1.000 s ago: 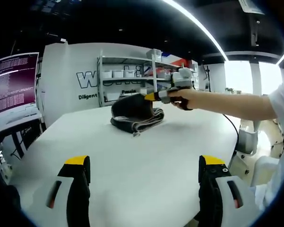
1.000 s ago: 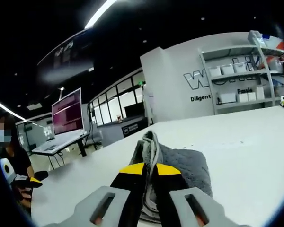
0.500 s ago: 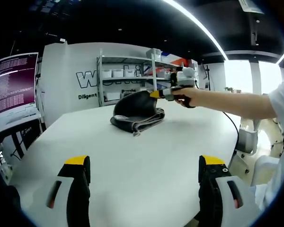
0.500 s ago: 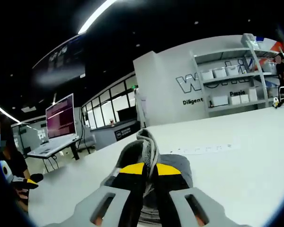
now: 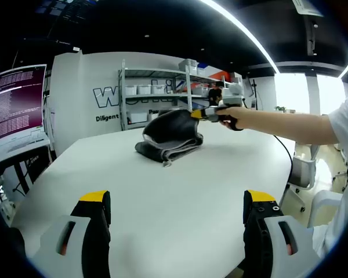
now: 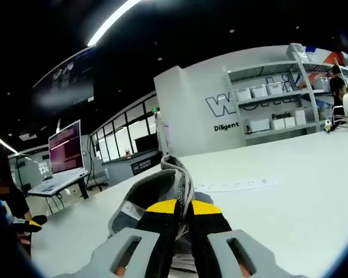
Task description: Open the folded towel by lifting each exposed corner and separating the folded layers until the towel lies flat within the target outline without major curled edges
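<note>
In the left gripper view, one grey towel (image 5: 169, 135) sits at twelve o'clock on the white tabletop (image 5: 162, 197), its top layer pinched by the right tongs (image 5: 195, 114), while the left tongs (image 5: 177, 200) stand spread; in the right gripper view, those right tongs (image 6: 177, 205) clamp the towel's (image 6: 156, 194) raised fold.

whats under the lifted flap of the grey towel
More folded layers of the dark grey towel, resting on the white table. The right hand-held gripper holds the top layer up; the table under the stack is covered.
</note>
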The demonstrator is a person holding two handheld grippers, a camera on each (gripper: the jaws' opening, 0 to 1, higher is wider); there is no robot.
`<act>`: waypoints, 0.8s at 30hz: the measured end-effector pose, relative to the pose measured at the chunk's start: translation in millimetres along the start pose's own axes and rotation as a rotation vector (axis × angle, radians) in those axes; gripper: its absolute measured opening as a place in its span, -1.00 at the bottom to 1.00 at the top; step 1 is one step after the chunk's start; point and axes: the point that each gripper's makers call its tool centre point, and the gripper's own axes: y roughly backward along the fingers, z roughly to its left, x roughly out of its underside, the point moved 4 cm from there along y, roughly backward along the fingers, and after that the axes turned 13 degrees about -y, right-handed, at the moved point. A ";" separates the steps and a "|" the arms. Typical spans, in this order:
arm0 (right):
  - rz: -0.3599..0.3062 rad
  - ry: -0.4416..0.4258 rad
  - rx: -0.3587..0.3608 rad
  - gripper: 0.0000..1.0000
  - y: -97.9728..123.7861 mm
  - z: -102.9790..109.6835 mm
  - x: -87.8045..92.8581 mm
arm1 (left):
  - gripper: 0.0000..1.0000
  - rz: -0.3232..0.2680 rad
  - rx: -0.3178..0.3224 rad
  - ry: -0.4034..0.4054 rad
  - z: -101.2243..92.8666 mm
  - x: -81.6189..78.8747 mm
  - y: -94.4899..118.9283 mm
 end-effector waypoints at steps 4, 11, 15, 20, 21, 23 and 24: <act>-0.005 0.015 0.026 -0.94 5.6 -7.5 -3.0 | 0.87 0.001 -0.001 0.000 0.1 0.3 0.6; -0.010 0.043 0.072 -0.94 16.1 -24.8 -9.0 | 0.87 0.000 -0.002 0.001 -0.2 0.5 1.2; -0.013 0.052 0.096 -0.94 21.4 -34.8 -10.9 | 0.87 0.000 0.000 -0.003 -1.3 -0.1 0.6; -0.019 0.057 0.128 -0.94 29.3 -45.7 -12.3 | 0.87 0.002 0.000 -0.004 -1.8 0.0 0.5; -0.018 0.060 0.136 -0.94 30.5 -48.9 -12.7 | 0.87 0.003 -0.001 -0.004 -1.8 0.2 0.4; -0.018 0.067 0.152 -0.94 32.9 -55.1 -12.8 | 0.87 0.004 0.000 -0.006 -2.0 0.5 0.2; -0.017 0.068 0.158 -0.94 34.2 -57.8 -12.4 | 0.87 0.006 0.000 -0.006 -2.1 0.7 0.0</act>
